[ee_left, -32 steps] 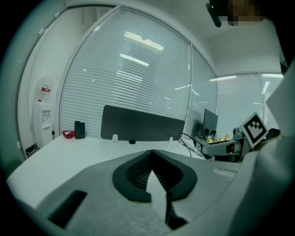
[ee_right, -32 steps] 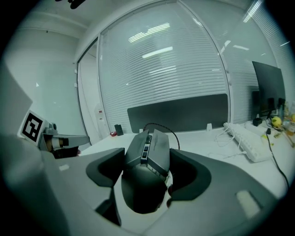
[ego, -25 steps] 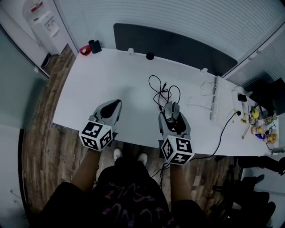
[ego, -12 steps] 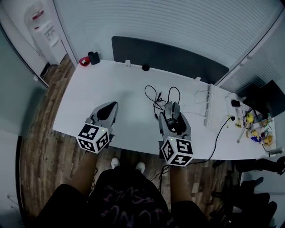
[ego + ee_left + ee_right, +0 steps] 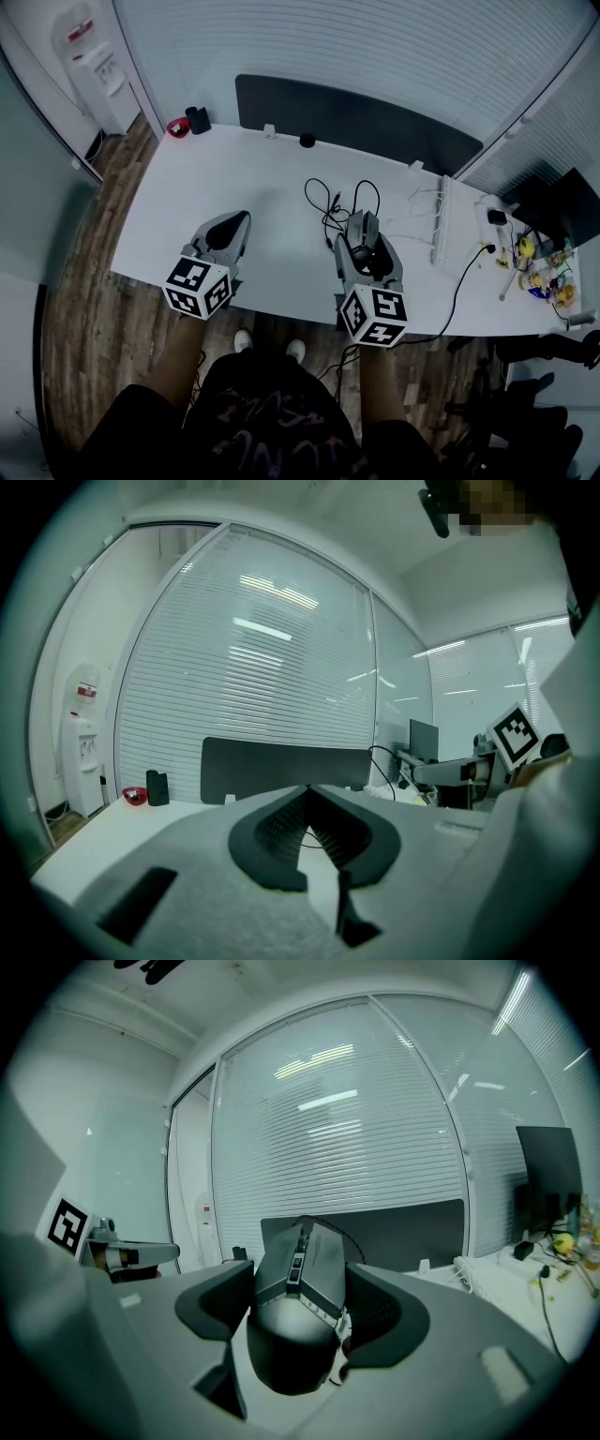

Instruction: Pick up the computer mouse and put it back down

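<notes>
The right gripper (image 5: pixel 361 227) has its jaws wide apart, clamped on the two flanks of the dark computer mouse (image 5: pixel 361 251). In the right gripper view the mouse (image 5: pixel 295 1335) fills the gap between the pads, nose pointing away. It sits over the front part of the white worktop (image 5: pixel 253 178), right of the middle and near the front edge. Whether it is clear of the surface I cannot tell.

The left gripper (image 5: pixel 242 221) hangs over the front edge left of the middle. Its jaws meet at the tips with nothing between them, as the left gripper view (image 5: pixel 307 787) shows.

The whole left half of the worktop is bare white surface, up to the far edge. A looped black cable (image 5: pixel 328 199) lies just beyond the mouse. A white power strip (image 5: pixel 441 225) with its leads lies towards the right edge, and small clutter (image 5: pixel 544 272) crowds the right front corner.

At the far left corner stand a red dish (image 5: pixel 178 127) and a black pot (image 5: pixel 199 122). A dark panel (image 5: pixel 356 108) runs along the far edge, with a small black knob (image 5: pixel 307 142) before it.
</notes>
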